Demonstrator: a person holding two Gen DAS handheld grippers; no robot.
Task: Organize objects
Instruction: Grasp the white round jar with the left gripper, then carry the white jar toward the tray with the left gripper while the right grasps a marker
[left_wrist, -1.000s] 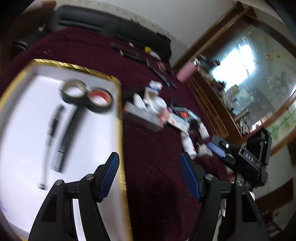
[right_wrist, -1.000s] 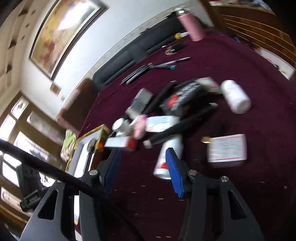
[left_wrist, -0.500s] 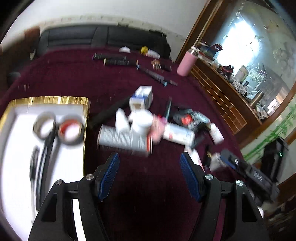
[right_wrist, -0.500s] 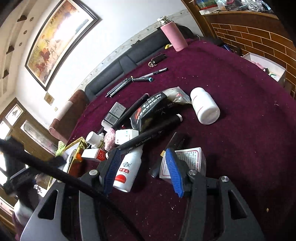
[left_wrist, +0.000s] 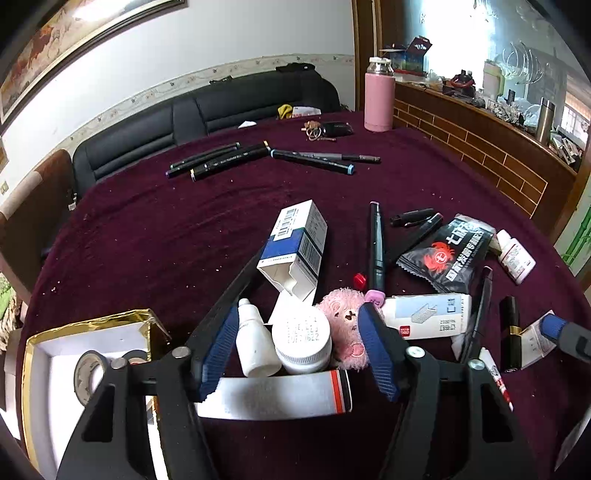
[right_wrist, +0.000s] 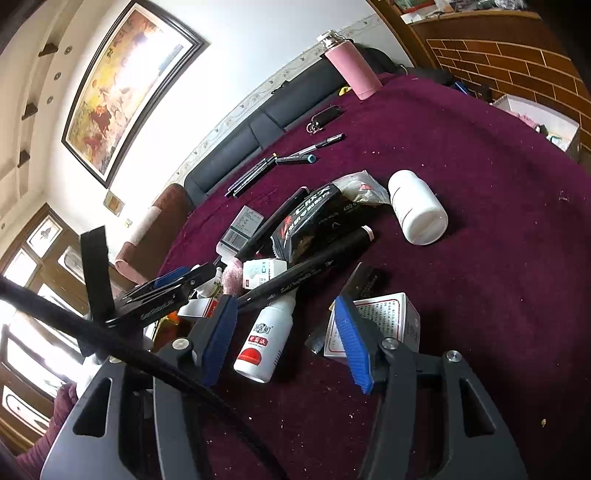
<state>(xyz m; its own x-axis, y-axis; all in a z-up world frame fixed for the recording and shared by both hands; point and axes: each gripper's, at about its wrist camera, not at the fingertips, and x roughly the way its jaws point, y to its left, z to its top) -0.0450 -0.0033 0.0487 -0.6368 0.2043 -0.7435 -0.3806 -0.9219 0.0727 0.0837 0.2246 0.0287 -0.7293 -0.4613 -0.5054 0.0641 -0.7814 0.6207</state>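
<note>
Hovering low over a heap of small things on the maroon-covered counter (left_wrist: 155, 236), the left gripper (left_wrist: 297, 347) has its jaws spread wide, holding nothing. Between its blue pads sit a small dropper bottle (left_wrist: 255, 343), a white jar (left_wrist: 304, 341) and a pink plush toy (left_wrist: 345, 325), with a long white tube (left_wrist: 273, 400) lying across just beneath them. An open blue-and-white carton (left_wrist: 295, 251) leans behind the jar. At the lower left a gold-edged tray (left_wrist: 40, 354) holds rolls of tape (left_wrist: 88, 373). The right gripper (right_wrist: 286, 339) also has its jaws apart and empty; a white bottle with a red label (right_wrist: 262, 338) lies between them, a black marker (right_wrist: 306, 269) crosses above it, and a white printed box (right_wrist: 384, 321) sits just behind the right-hand pad. A large white bottle (right_wrist: 417, 212) lies apart on its side
</note>
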